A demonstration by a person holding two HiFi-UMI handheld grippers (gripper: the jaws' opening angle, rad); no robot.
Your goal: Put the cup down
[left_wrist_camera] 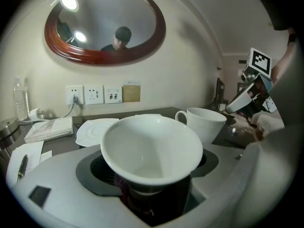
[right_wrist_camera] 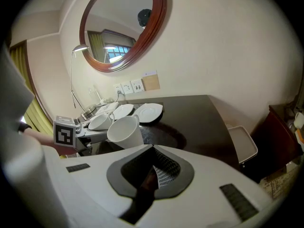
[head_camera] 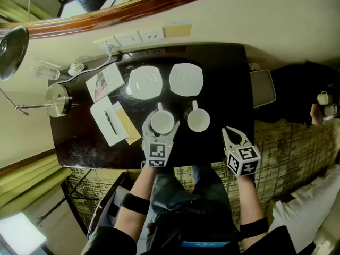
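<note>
Head view: left gripper [head_camera: 161, 126] has the cup [head_camera: 162, 122] between its jaws, handle pointing away from the person; pads look pressed on the cup body below the rim, so reads as a grip. Can't tell if the base is touching the table [head_camera: 228, 78] yet. Cup sits just left of a second cup [head_camera: 197, 120] and in front of the left saucer [head_camera: 145, 82]; right saucer [head_camera: 186, 79] sits behind the twin. Looks like a matched pair being laid out, so this spot is probably the drop point. Right gripper [right_wrist_camera: 152, 151] has its jaws together with nothing in them, parked near the front right edge, likely just keeping clear. Dark glossy tabletop; notepad with pen [head_camera: 108, 122] and kettle [head_camera: 57, 100] at left, wall sockets [head_camera: 129, 37] behind, oval mirror [left_wrist_camera: 105, 25] above, patterned carpet [head_camera: 287, 147] below
</note>
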